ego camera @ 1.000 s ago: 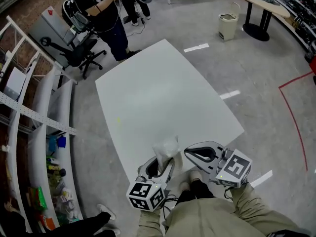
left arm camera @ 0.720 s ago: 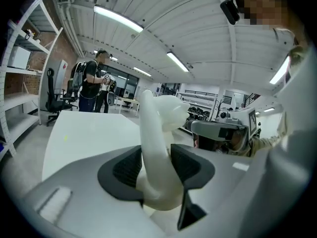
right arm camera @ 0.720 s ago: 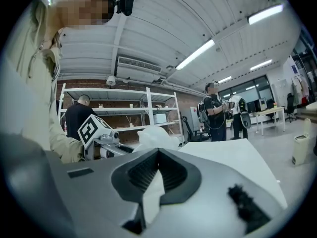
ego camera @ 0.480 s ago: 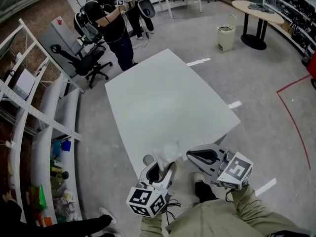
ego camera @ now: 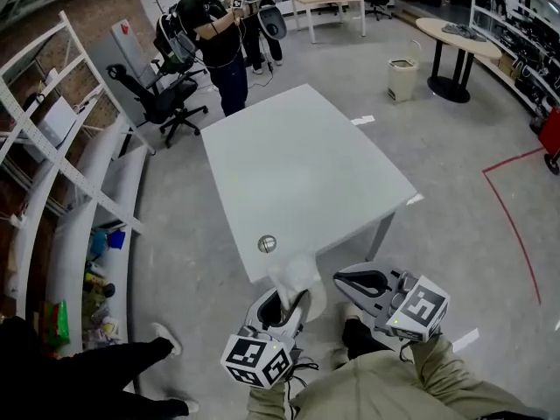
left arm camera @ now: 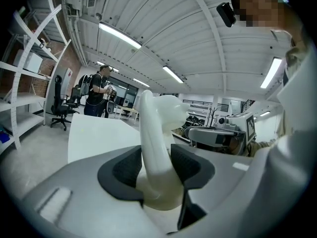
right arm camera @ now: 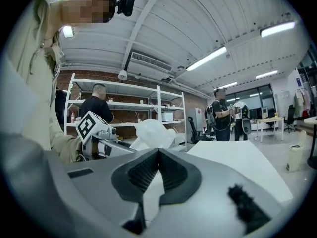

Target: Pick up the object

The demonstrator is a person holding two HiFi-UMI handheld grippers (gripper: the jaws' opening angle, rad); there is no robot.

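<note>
The left gripper (ego camera: 284,297) has its jaws clamped on a white plastic bag (ego camera: 293,271) (crumpled and half see-through, as far as the head view shows). In the left gripper view, both dark pads (left arm camera: 128,168) press on the bag's narrow twisted part and the rest of the bag stands up past them. The bag is held up at the near edge of the white table (ego camera: 297,164), with the person's trousered legs (ego camera: 385,383) below. The right gripper (ego camera: 343,276) hangs just beside it, its jaws together with nothing between them. A small round metal thing (ego camera: 267,244) lies on the table near that edge. At the far end stands another person (ego camera: 214,42), beside a black office chair (ego camera: 162,103).
</note>
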